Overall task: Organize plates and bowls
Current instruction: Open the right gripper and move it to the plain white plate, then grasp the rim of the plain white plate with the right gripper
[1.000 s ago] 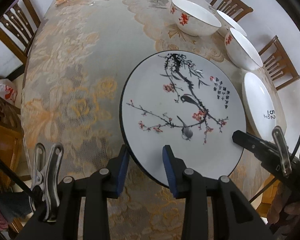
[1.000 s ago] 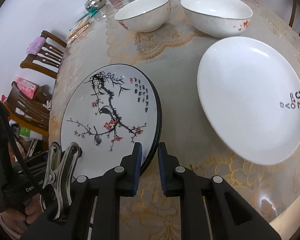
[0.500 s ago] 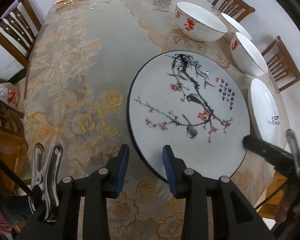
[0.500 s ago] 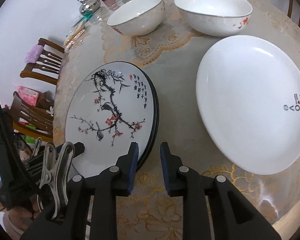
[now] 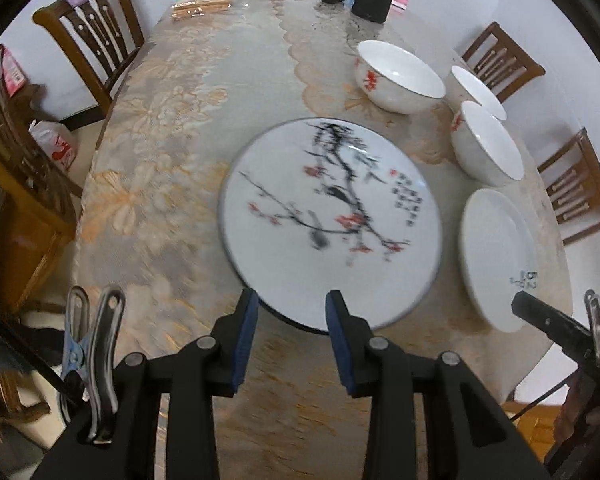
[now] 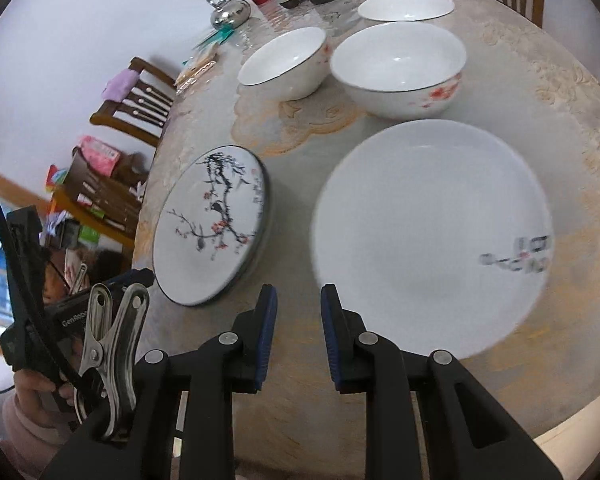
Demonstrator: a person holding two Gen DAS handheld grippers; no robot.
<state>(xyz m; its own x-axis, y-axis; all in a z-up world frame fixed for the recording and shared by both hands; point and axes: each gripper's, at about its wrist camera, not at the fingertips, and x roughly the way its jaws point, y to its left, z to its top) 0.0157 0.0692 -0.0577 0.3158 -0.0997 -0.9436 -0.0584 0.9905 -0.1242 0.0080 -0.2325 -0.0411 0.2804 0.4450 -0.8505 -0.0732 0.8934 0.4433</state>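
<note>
Risk: both grippers empty with jaws apart, left gripper just short of the painted plate stack, right gripper between it and white plate; off-centre rim pinch could tip or chip a plate.

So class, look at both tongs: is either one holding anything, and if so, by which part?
Nothing is held. The left tongs and right tongs are both open and empty above the table.
</note>
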